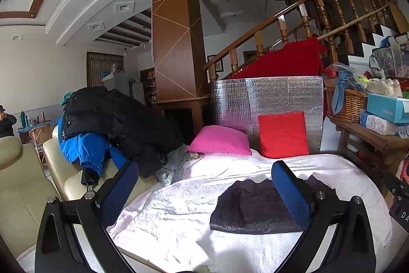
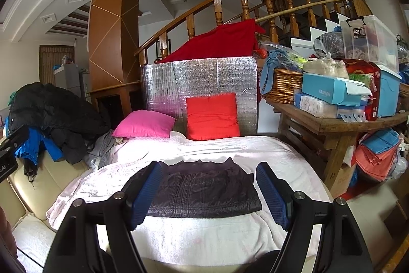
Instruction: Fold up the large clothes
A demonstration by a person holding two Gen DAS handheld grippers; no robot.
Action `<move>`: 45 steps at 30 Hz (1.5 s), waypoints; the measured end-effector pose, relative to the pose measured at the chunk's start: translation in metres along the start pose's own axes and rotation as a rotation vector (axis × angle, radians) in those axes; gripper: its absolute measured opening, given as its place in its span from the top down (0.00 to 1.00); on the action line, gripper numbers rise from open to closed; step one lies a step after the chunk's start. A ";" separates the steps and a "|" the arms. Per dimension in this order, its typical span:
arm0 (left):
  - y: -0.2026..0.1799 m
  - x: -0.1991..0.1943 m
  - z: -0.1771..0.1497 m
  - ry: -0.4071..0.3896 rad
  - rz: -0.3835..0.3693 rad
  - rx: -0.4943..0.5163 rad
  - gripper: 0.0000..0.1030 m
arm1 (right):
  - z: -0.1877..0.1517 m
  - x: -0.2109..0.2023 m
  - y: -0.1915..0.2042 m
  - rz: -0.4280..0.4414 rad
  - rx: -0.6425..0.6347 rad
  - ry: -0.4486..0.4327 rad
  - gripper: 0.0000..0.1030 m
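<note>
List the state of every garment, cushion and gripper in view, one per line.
dark quilted garment: folded into a flat rectangle on the white blanket
black coat: unfolded, heaped on the sofa back
blue jacket: unfolded, under the black coat
pink cushion: lying flat
red cushion: propped upright against the silver panel
left gripper: open, empty
right gripper: open, empty
</note>
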State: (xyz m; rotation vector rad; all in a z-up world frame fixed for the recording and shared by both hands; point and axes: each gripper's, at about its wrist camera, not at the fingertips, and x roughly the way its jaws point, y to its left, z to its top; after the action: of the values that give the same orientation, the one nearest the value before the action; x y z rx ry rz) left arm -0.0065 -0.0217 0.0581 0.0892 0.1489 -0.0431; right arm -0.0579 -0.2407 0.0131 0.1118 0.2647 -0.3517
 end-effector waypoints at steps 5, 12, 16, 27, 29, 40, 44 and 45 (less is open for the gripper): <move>0.000 0.001 0.000 0.001 0.002 0.000 0.00 | 0.000 0.001 0.000 -0.001 -0.002 0.002 0.23; 0.002 0.002 -0.002 0.006 0.004 -0.002 0.00 | -0.001 0.002 -0.001 0.000 0.000 0.008 0.23; 0.003 0.002 -0.003 0.008 0.002 -0.003 0.00 | 0.000 0.000 -0.001 -0.002 -0.003 0.001 0.23; 0.008 0.007 -0.007 0.016 0.000 -0.017 0.00 | -0.001 0.005 0.005 -0.003 -0.025 0.012 0.23; 0.009 0.008 -0.008 0.019 0.000 -0.024 0.00 | -0.002 0.006 0.008 -0.003 -0.033 0.016 0.23; 0.013 0.021 -0.015 0.038 0.008 -0.024 0.00 | -0.007 0.028 0.018 -0.005 -0.057 0.052 0.23; 0.011 0.030 -0.017 0.049 0.015 -0.016 0.00 | -0.008 0.039 0.019 -0.009 -0.058 0.065 0.23; 0.012 0.032 -0.017 0.052 0.017 -0.018 0.00 | -0.007 0.042 0.018 -0.009 -0.055 0.068 0.23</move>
State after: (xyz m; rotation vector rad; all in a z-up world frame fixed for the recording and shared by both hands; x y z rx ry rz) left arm 0.0232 -0.0098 0.0376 0.0738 0.2004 -0.0221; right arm -0.0149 -0.2364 -0.0045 0.0690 0.3419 -0.3495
